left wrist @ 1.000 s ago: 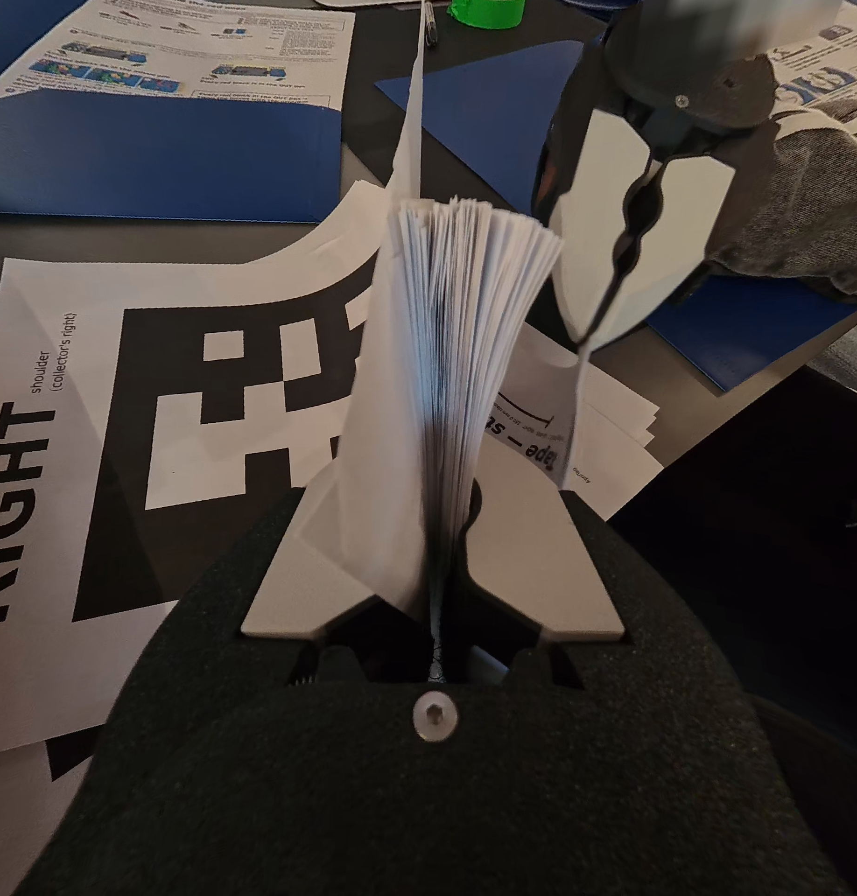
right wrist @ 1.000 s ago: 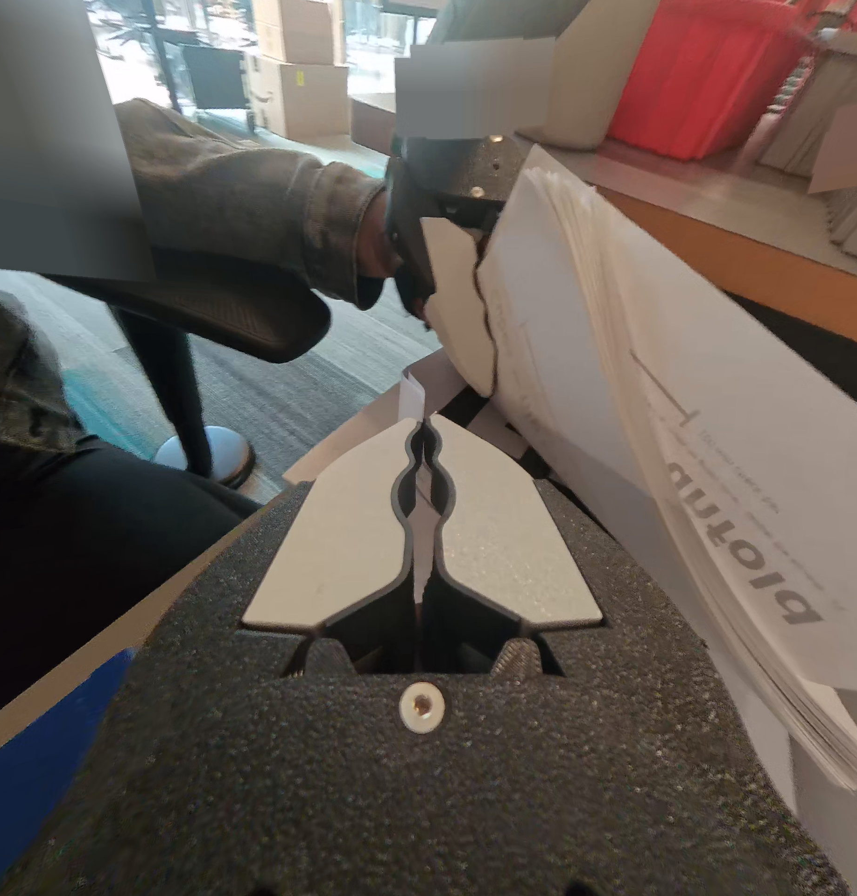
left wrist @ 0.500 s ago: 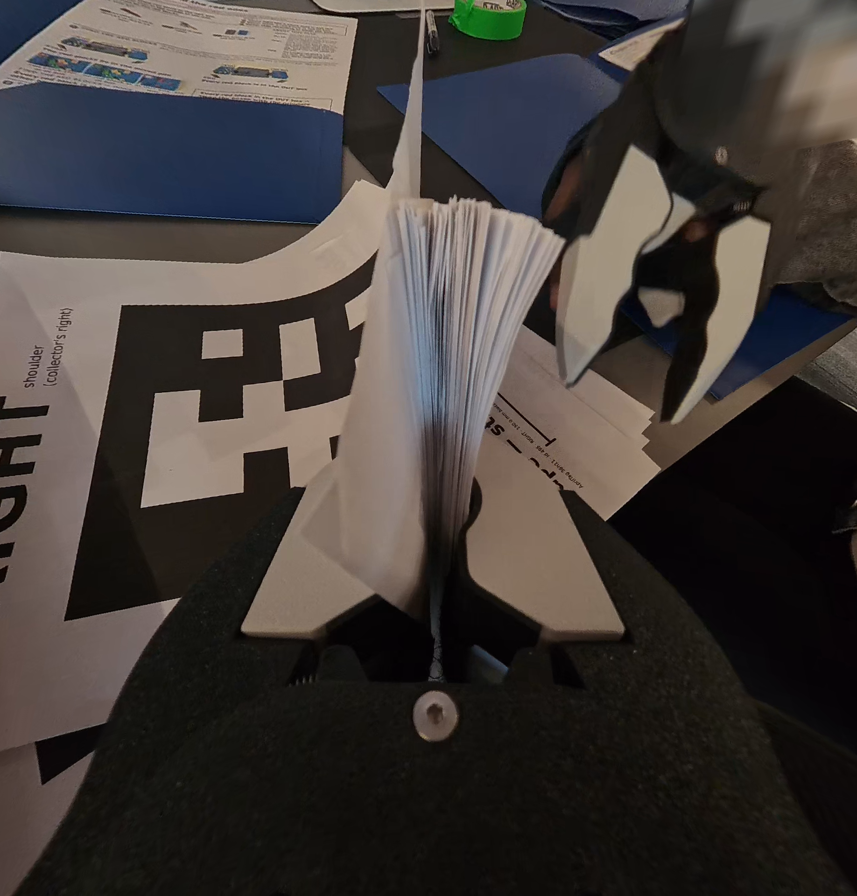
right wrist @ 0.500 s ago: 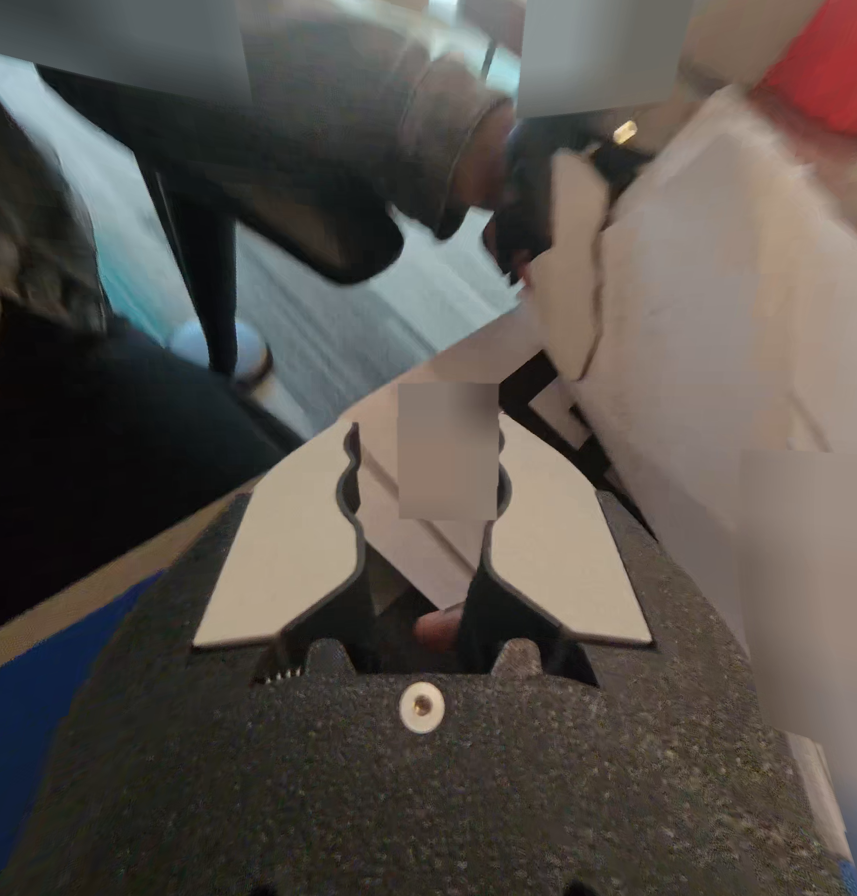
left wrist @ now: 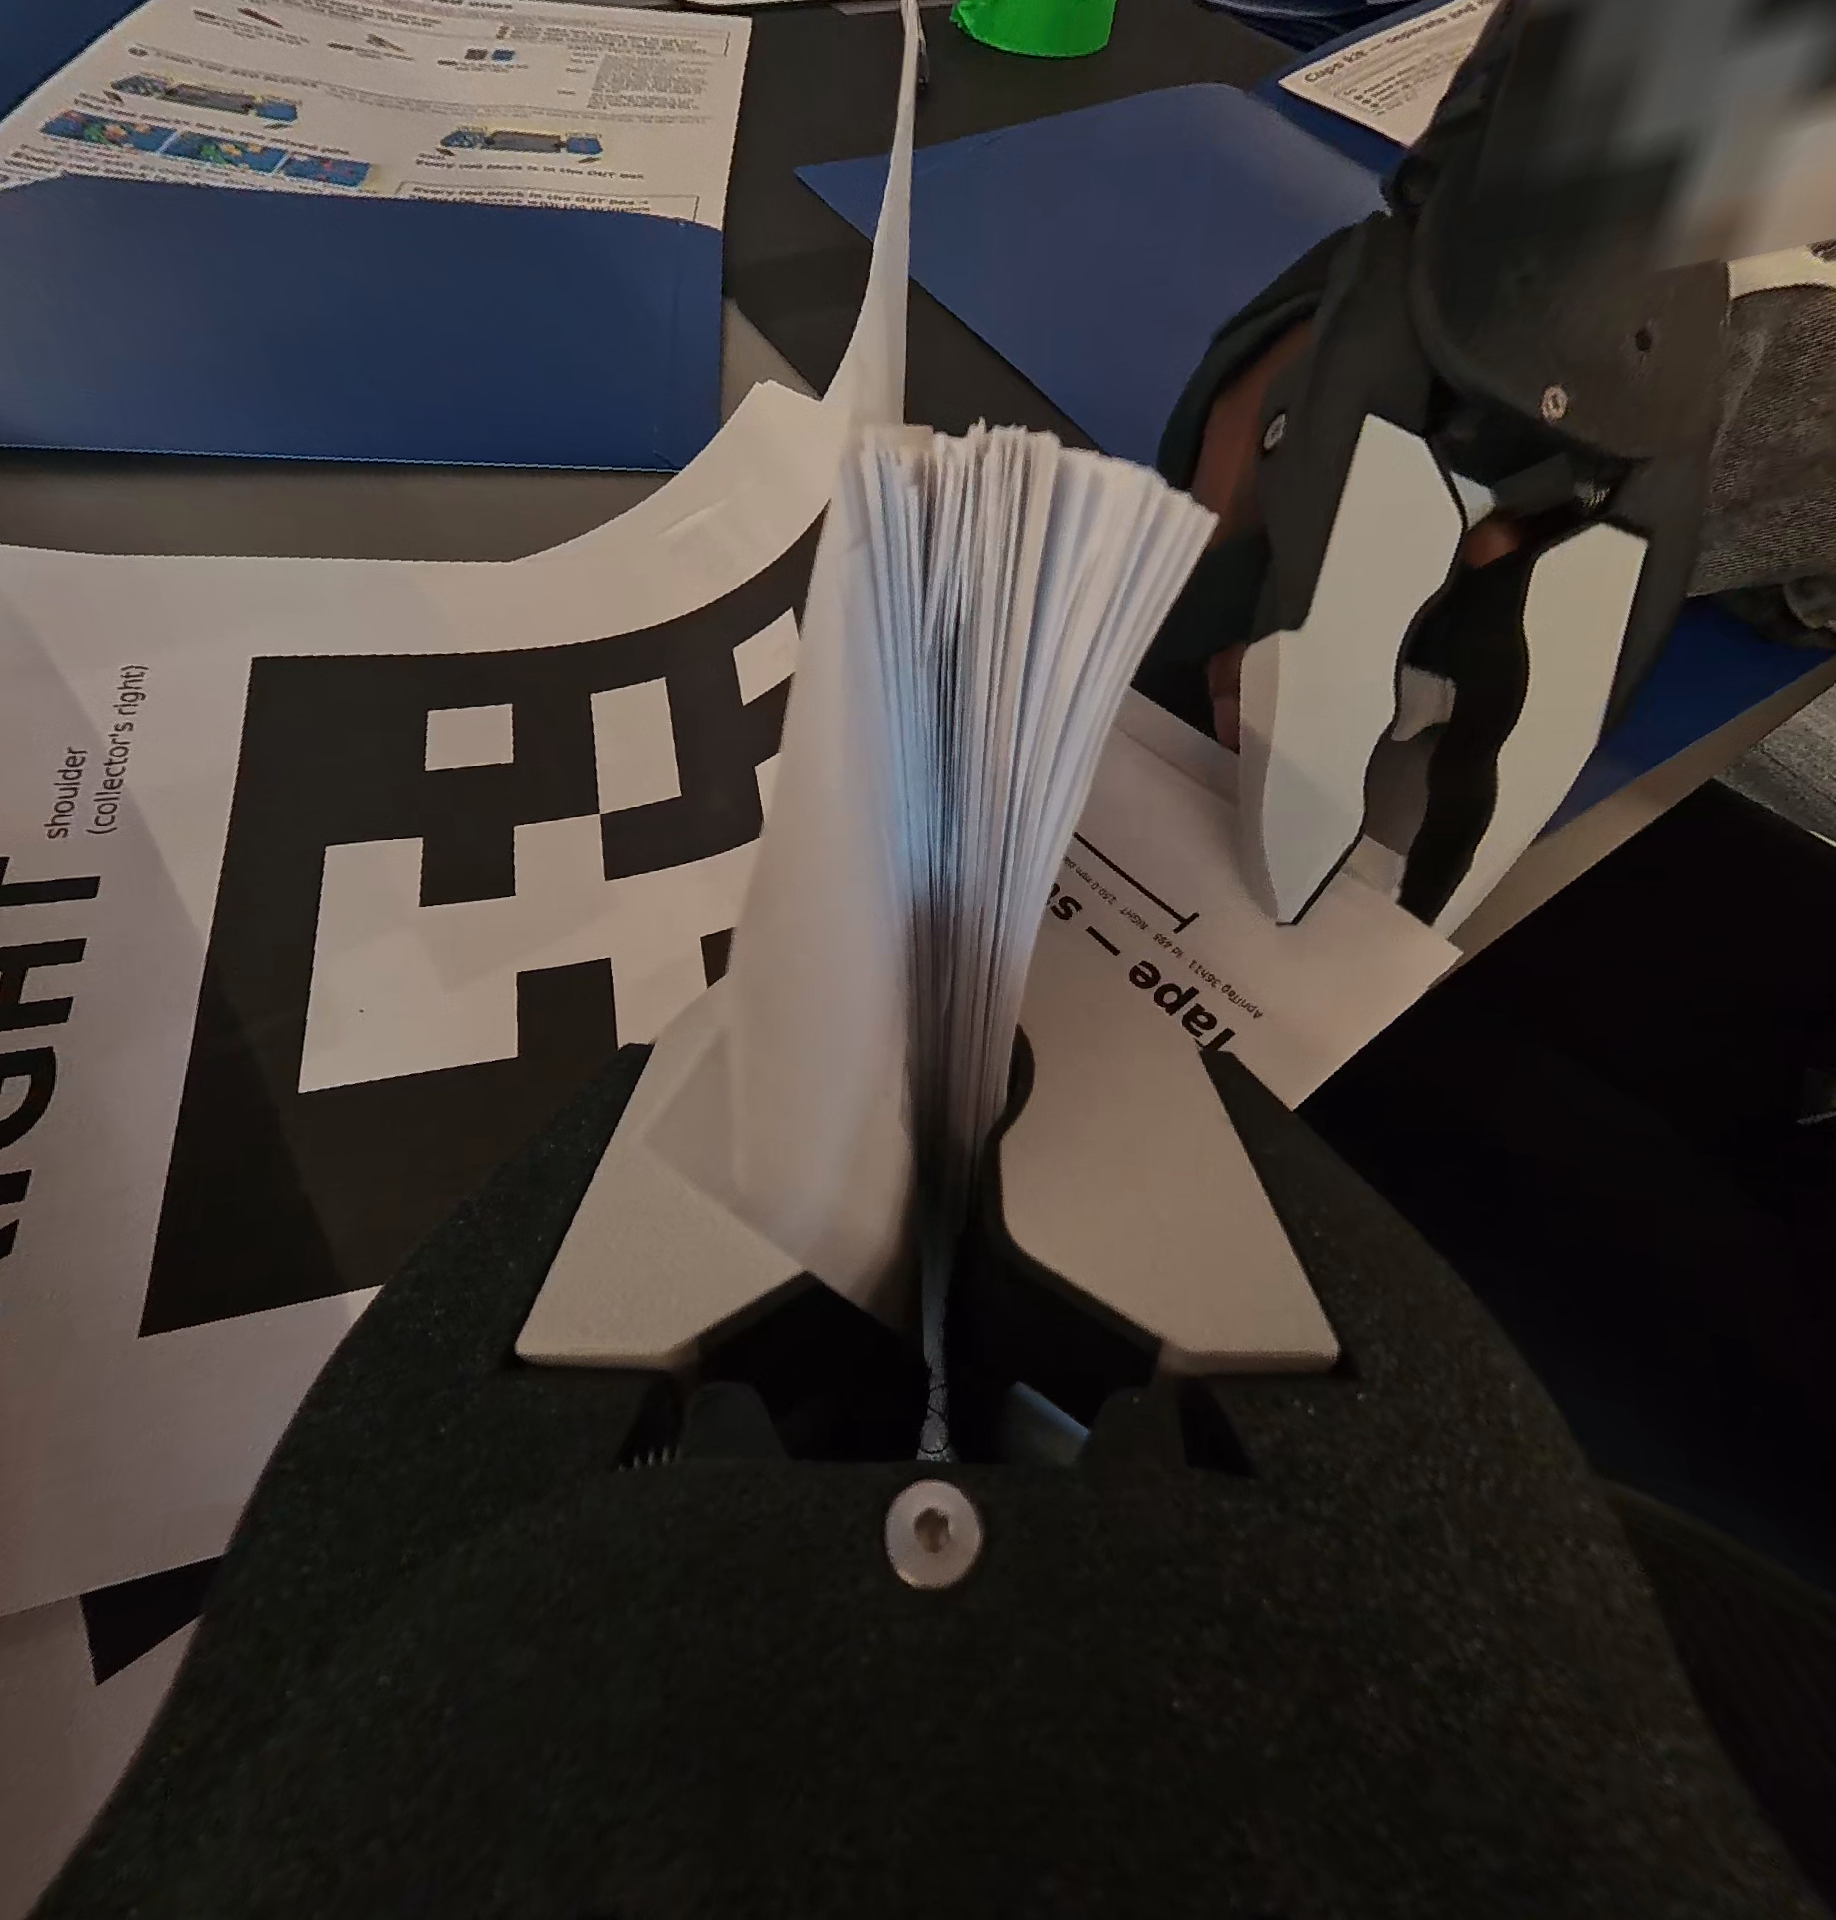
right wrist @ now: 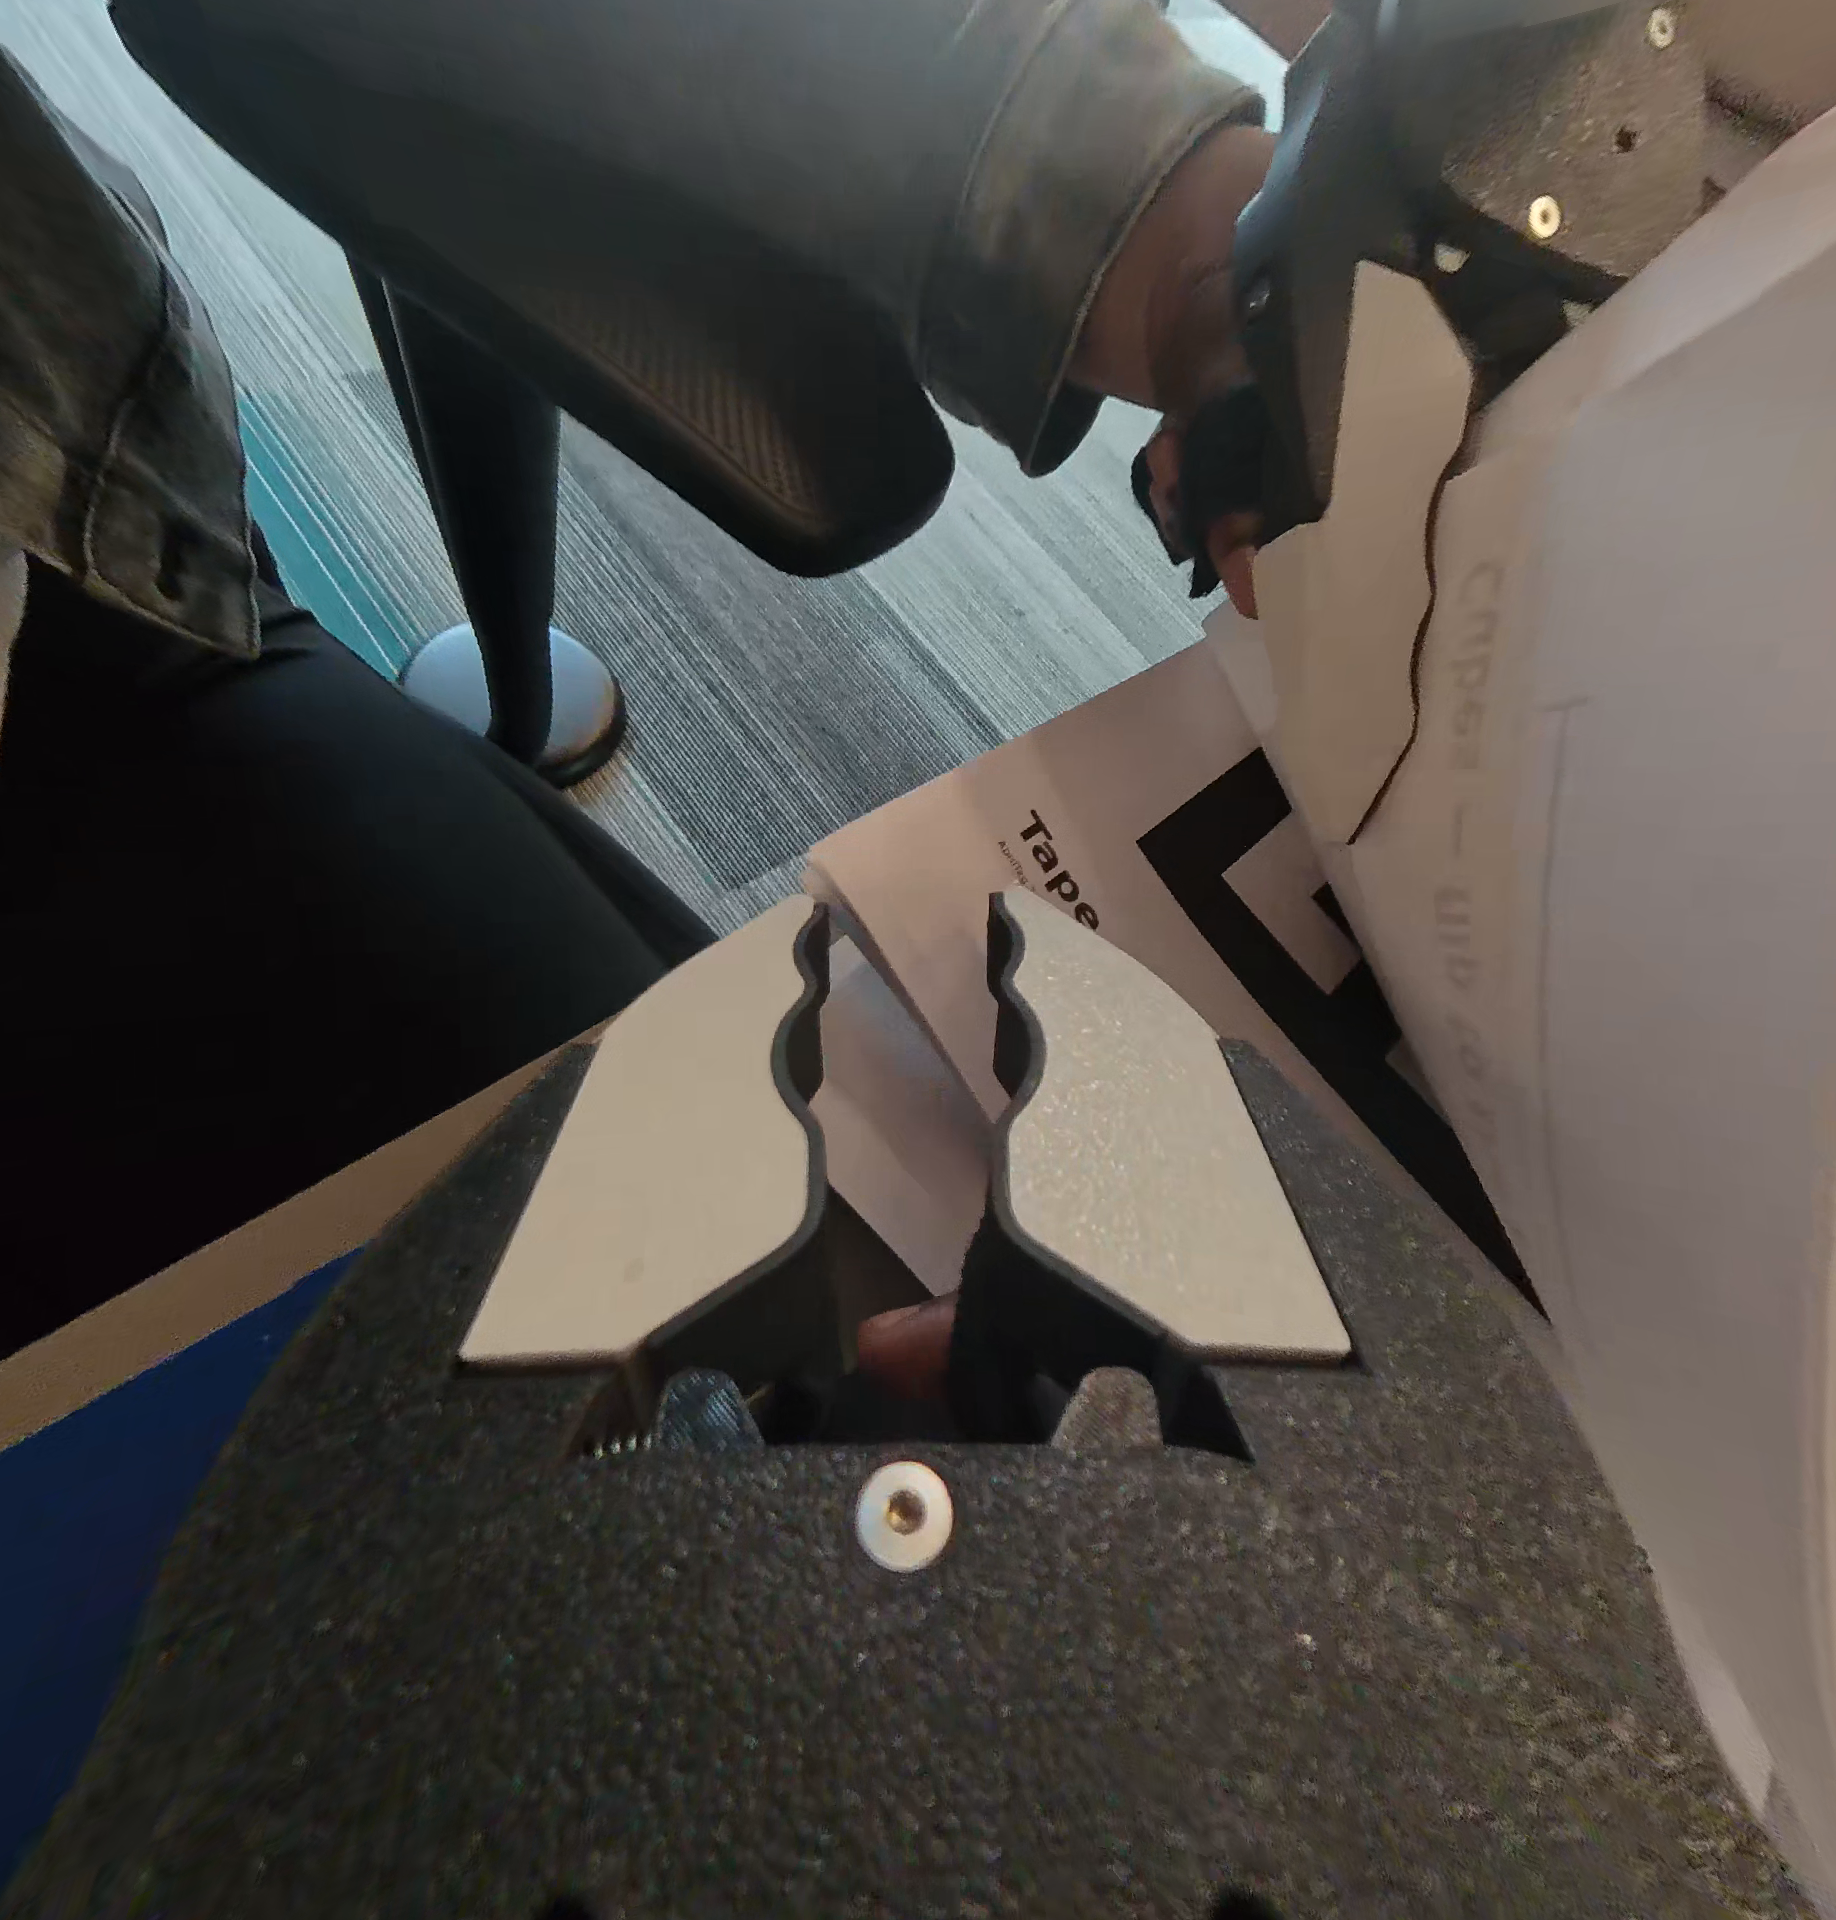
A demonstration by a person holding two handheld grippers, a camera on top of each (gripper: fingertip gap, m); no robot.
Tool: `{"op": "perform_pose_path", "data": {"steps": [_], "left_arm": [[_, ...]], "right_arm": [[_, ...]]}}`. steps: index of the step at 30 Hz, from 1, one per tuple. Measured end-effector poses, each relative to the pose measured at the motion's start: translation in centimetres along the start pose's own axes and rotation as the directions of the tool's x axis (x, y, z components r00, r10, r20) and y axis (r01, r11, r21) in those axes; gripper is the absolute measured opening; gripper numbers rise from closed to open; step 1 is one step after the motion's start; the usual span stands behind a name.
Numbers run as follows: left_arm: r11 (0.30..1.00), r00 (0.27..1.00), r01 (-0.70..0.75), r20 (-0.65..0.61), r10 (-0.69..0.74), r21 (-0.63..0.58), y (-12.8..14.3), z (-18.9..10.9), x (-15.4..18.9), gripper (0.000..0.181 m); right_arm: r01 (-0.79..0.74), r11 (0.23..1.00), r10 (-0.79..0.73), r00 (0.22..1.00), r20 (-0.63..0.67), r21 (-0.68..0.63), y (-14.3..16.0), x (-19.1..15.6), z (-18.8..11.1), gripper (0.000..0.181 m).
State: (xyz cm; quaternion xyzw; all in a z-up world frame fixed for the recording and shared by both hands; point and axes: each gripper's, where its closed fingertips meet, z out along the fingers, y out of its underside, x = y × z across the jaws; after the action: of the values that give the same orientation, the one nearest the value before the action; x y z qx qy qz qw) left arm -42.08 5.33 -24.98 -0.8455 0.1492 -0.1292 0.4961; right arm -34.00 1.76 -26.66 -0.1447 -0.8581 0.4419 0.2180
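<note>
Your left gripper (left wrist: 945, 1049) is clenched on a thick stack of white paper (left wrist: 997, 665), held upright on its edge so the sheets fan out at the top toward 12 o'clock. Your right gripper (right wrist: 903, 914) is released, jaws apart, with the corner of a loose printed sheet (right wrist: 997, 862) sitting in the gap between them; can't tell if either finger actually touches it. From the left wrist view that right gripper comes in from 2 o'clock, tips down just over the sheet. At 9 o'clock a big sheet with a black-and-white square marker (left wrist: 394, 831) lies flat on the dark table (left wrist: 768, 312), blue folders (left wrist: 353, 322) beyond at 11, green tape roll (left wrist: 1028, 21) at 12.
</note>
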Motion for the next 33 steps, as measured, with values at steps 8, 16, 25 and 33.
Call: {"op": "perform_pose_path", "data": {"steps": [8,16,25,33], "left_arm": [[1.0,1.0,-0.006,-0.003,0.006,-0.005,0.1,0.1,0.1,0.017],[1.0,1.0,-0.006,-0.006,0.006,-0.008,0.1,0.1,0.1,0.018],[1.0,1.0,0.002,-0.008,-0.002,-0.005,0.1,0.1,0.1,0.018],[1.0,1.0,0.004,-0.01,-0.004,-0.004,0.1,0.1,0.1,0.018]], "right_arm": [[-0.102,0.982,0.103,0.995,-0.002,0.159,-1.8,1.0,-1.4,0.009],[-0.142,0.974,0.151,0.988,-0.037,0.174,-1.6,1.9,-1.9,0.0],[-0.189,0.954,0.205,0.978,-0.048,0.234,-2.2,2.7,-2.5,0.0],[-0.205,0.952,0.213,0.977,-0.014,0.23,-2.0,2.3,-2.3,0.001]]}}
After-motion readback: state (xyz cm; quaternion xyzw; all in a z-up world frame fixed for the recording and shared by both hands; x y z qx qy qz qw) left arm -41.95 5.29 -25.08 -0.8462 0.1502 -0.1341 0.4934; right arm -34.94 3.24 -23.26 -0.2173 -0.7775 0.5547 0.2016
